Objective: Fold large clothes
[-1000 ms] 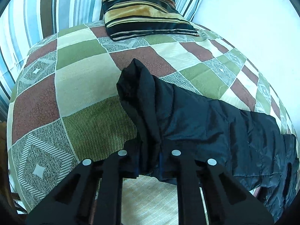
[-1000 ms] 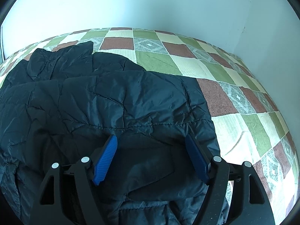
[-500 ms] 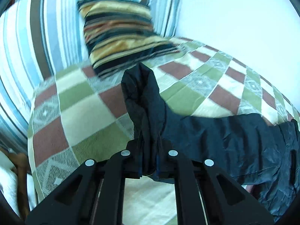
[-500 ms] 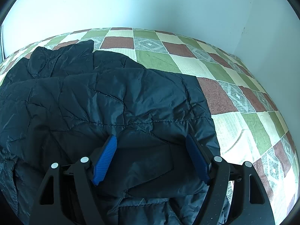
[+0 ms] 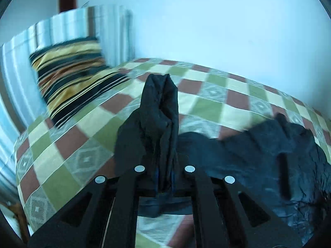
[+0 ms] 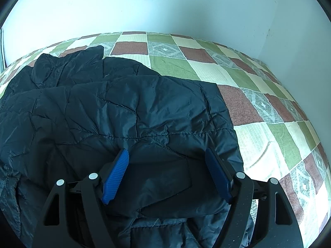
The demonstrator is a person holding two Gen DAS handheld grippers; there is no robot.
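A large dark quilted jacket [image 6: 128,111] lies spread on a checkered bedspread [image 6: 244,107]. In the left wrist view my left gripper [image 5: 165,177] is shut on a bunched part of the jacket, likely a sleeve [image 5: 160,111], which stands up lifted above the bed; the rest of the jacket [image 5: 269,157] lies to the right. In the right wrist view my right gripper [image 6: 167,171] is open, its blue pads [image 6: 116,171] just over the jacket's near edge, holding nothing.
A striped pillow [image 5: 68,72] leans against a blue striped headboard [image 5: 26,47] at the far left. White walls [image 6: 165,6] border the bed at the back and right. Bare bedspread [image 5: 62,157] lies left of the jacket.
My left gripper has lifted the gripped sleeve up and swung toward the right; the pillow has shifted left in its view. The right gripper has stayed open over the jacket.
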